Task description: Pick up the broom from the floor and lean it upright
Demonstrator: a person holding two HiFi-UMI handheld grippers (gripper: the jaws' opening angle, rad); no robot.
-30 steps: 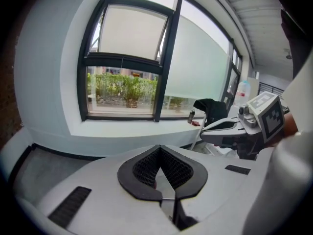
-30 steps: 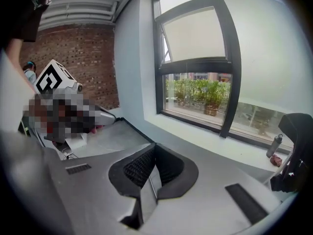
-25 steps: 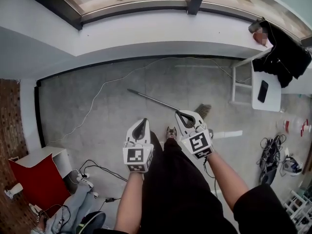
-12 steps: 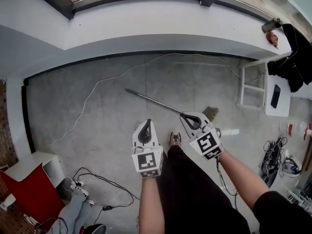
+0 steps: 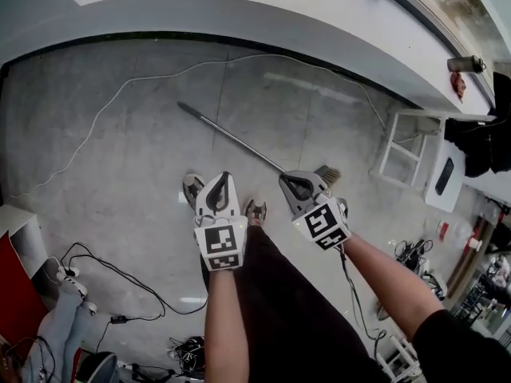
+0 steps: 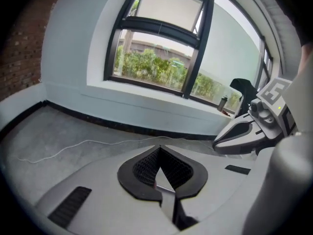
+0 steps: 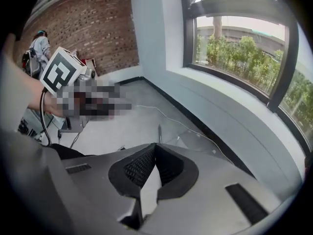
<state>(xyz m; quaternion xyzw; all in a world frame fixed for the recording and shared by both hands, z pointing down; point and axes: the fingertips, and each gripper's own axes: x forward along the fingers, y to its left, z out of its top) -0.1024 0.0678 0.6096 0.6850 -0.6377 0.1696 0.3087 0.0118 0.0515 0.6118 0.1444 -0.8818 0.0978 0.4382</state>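
The left forearm (image 5: 217, 317) and right forearm (image 5: 387, 276) extend forward and downward, side by side. The left gripper (image 5: 223, 178) and right gripper (image 5: 284, 180) point downward, apart from each other. Both sets of jaws are closed, with nothing between them.

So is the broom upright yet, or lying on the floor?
Lying down, not yet picked up: the head view shows the broom flat on the floor, its handle stretching out toward the wall.

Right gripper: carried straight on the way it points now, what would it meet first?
Probably the broom handle lying on the floor ahead of the right gripper; depth is unclear, so bare floor beside it is possible.
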